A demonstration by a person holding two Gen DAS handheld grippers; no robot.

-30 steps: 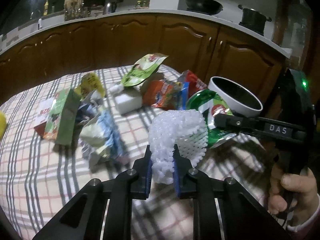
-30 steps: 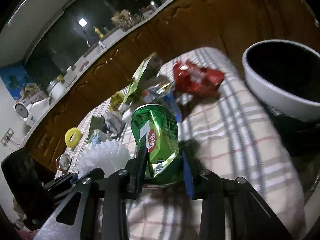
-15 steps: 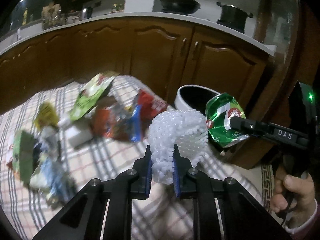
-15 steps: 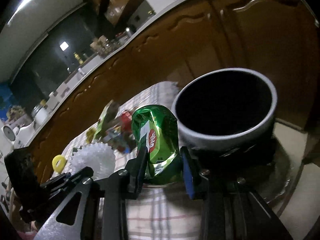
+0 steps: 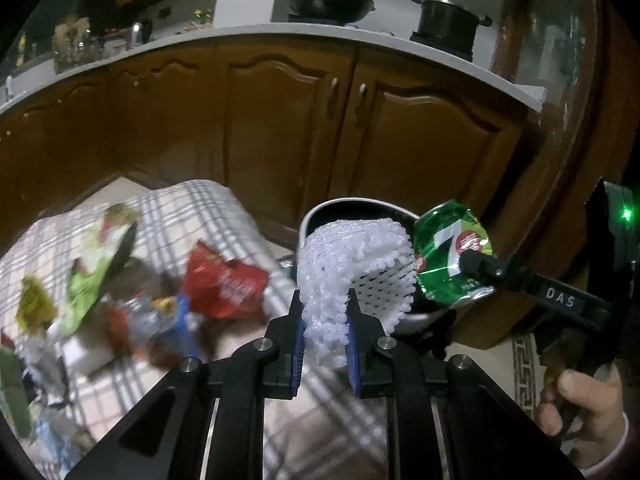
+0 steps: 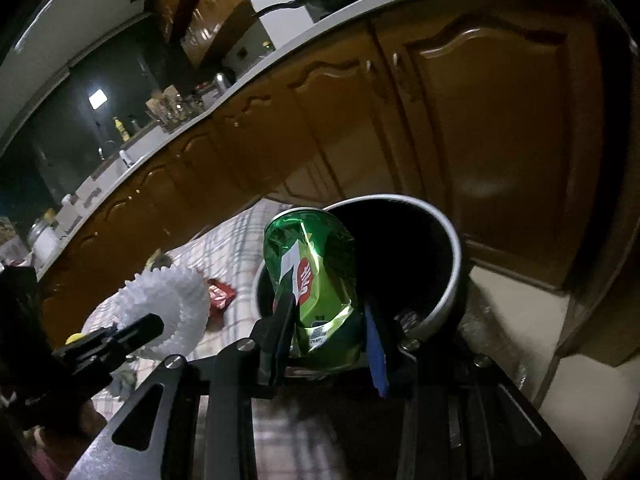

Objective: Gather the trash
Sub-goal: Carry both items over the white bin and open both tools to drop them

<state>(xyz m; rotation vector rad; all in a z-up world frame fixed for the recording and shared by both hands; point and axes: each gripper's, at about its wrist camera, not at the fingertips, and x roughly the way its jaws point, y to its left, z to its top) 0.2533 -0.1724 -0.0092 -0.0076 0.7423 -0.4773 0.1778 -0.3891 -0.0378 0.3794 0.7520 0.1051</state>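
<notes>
The left tongs [image 5: 325, 334] are clamped on a white foam fruit net [image 5: 354, 264], held at the near rim of the round bin [image 6: 448, 240]; the right tongs [image 6: 328, 336] are clamped on a crushed green can [image 6: 314, 276] over its mouth. Both loads crowd one opening, so the light net could catch the rim and fall onto the checked desk [image 5: 192, 208]

Bin [image 5: 316, 216]: off the cloth-covered worktop's [image 5: 200, 204] right end, before the cabinets [image 5: 280, 128]. Foam net [image 5: 352, 256]: in the left gripper's [image 5: 325, 334] jaws, before the bin mouth. Can [image 6: 316, 272]: in the right gripper's [image 6: 326, 334] jaws, at the bin's left rim, right of the net. Wrappers [image 5: 224, 284]: on the worktop, left of the bin. Wok [image 5: 328, 0] and pot [image 5: 448, 20]: on the counter above the cabinets.
</notes>
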